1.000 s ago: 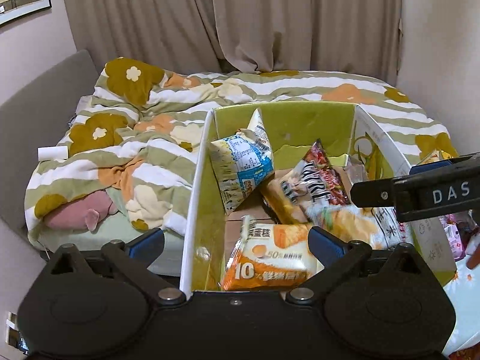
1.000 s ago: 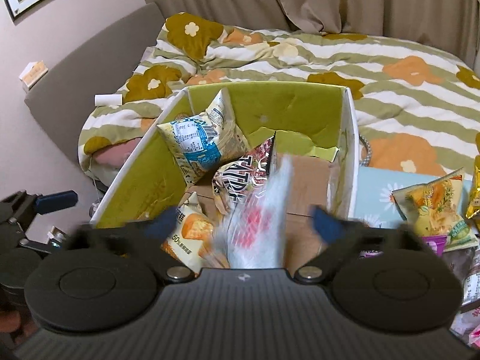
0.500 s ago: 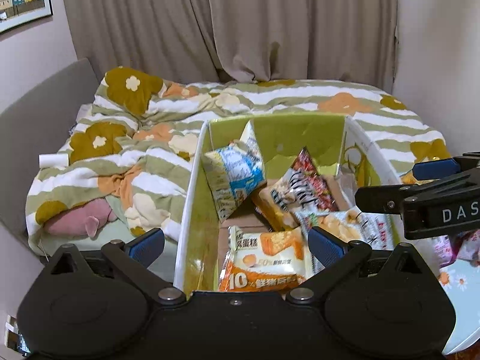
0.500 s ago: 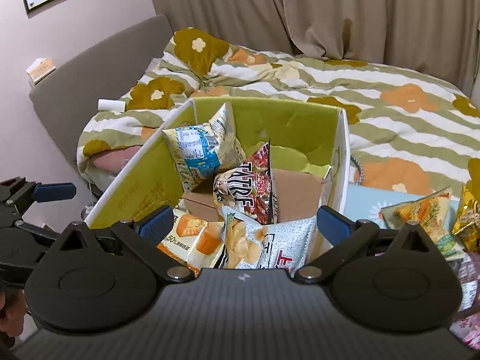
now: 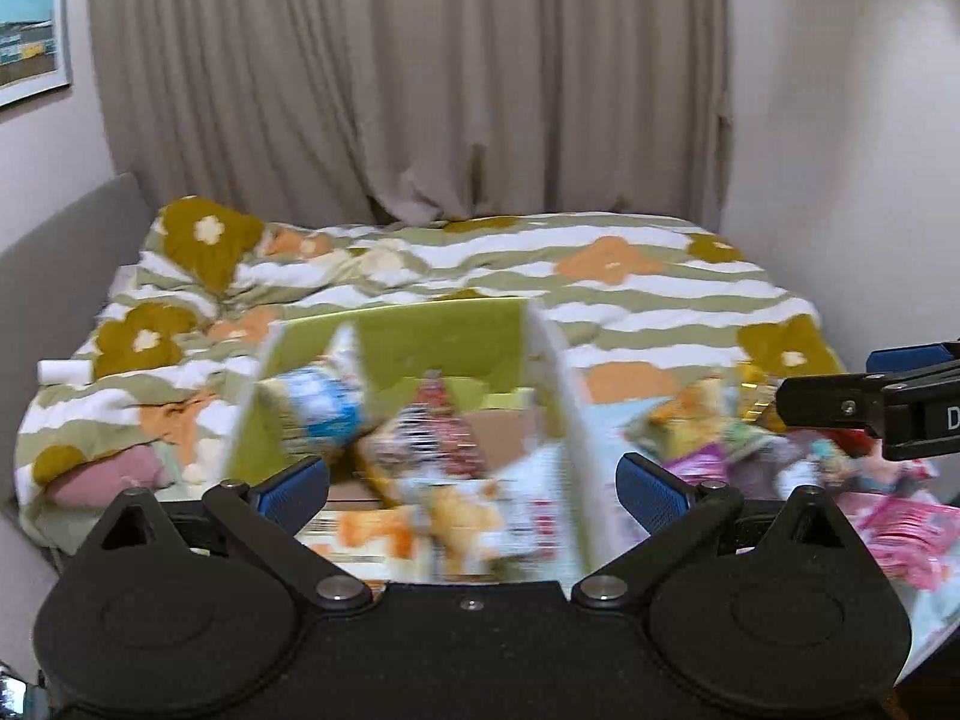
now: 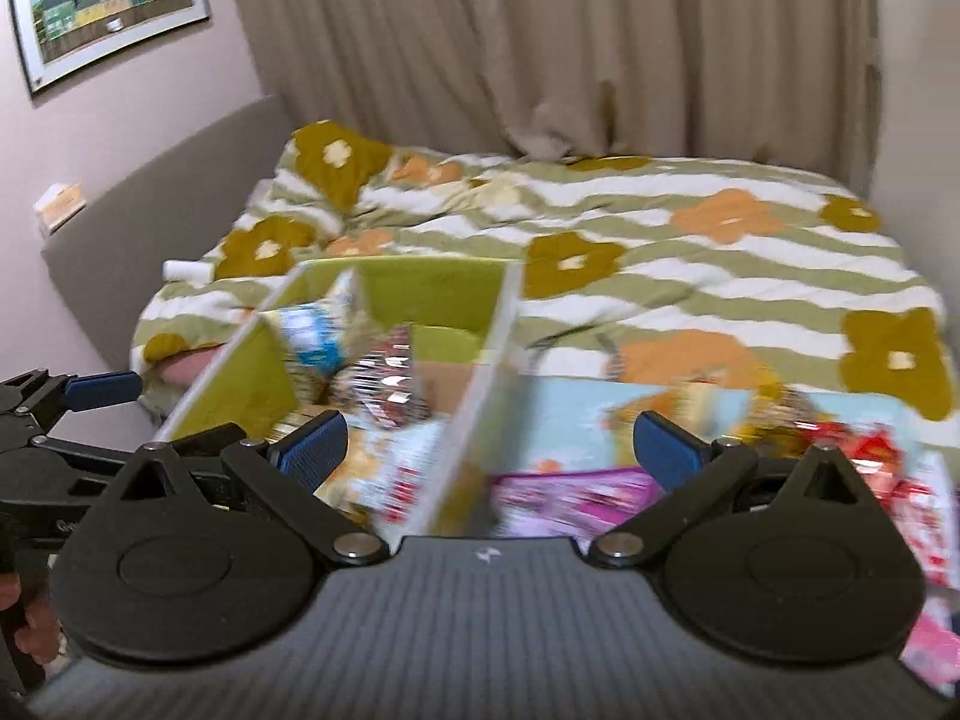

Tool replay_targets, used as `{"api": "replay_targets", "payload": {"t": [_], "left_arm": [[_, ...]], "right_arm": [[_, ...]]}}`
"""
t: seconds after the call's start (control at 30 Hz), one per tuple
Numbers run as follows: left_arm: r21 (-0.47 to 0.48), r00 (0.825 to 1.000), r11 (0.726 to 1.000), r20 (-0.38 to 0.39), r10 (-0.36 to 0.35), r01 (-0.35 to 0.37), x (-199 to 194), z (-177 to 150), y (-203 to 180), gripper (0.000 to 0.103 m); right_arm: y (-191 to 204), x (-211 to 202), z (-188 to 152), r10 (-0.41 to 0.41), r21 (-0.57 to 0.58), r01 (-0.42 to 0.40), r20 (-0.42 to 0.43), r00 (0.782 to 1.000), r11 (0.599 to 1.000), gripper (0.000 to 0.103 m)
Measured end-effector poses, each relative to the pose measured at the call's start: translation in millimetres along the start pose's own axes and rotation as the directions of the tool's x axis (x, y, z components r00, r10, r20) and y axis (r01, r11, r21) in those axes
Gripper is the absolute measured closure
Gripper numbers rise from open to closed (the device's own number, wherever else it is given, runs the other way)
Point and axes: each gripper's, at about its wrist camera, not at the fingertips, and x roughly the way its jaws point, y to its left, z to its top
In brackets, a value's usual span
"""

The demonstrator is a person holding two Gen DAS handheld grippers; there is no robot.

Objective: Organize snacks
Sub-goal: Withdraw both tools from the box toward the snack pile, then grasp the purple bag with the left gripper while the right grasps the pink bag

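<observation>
A green cardboard box (image 5: pixel 444 336) (image 6: pixel 426 294) stands on the bed and holds several snack bags, among them a blue and white bag (image 5: pixel 318 402) (image 6: pixel 312 342) and a striped bag (image 5: pixel 432 438) (image 6: pixel 384 378). More loose snack bags (image 5: pixel 708 432) (image 6: pixel 576 492) lie on a light blue mat right of the box. My left gripper (image 5: pixel 471 483) is open and empty, held above the box's near end. My right gripper (image 6: pixel 489 450) is open and empty, above the box's right wall. Both views are blurred by motion.
A striped flowered duvet (image 5: pixel 630 276) (image 6: pixel 690 240) covers the bed. A grey headboard (image 6: pixel 150 210) stands at the left, beige curtains (image 5: pixel 420 90) behind, and a wall (image 5: pixel 840 120) at the right. Pink packets (image 5: pixel 900 534) lie at the far right.
The right gripper let a white snack bag drop into the box and stands open. Both grippers have since pulled back and up, and the views have swung right.
</observation>
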Motion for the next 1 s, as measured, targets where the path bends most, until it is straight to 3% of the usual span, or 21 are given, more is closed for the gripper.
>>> {"api": "replay_targets", "payload": {"t": [0.2,0.33,0.47,0.67,0.83,1.0], "left_arm": [[0.038,0.998,0.997,-0.018,-0.065,0.066,6,-2,-70,0.0],[0.061,0.997,0.996,-0.046,-0.068,0.07,19,-6,-108,0.0],[0.068,0.996,0.996,-0.077,-0.044,0.05,37,-15,-141,0.0],[0.059,0.993,0.998,-0.114,0.04,-0.033,73,-25,-174,0.0],[0.094,0.984,0.99,-0.13,0.12,-0.108,105,-34,-186,0.003],[0.136,0.972,0.981,-0.168,0.162,-0.14,138,-38,-186,0.004]], "right_arm": [[-68,-38,-24,-0.096,0.053,0.097,-0.017,0.995,0.994,0.0],[-110,-55,-44,-0.143,0.107,0.146,-0.04,0.989,0.983,0.0],[-145,-60,-65,-0.195,0.145,0.204,-0.075,0.978,0.968,0.0],[-187,-53,-95,-0.21,0.2,0.237,-0.145,0.967,0.951,0.0],[-209,-41,-117,-0.232,0.228,0.274,-0.196,0.953,0.934,0.0],[-223,-31,-136,-0.226,0.309,0.298,-0.25,0.942,0.903,0.0]]}}
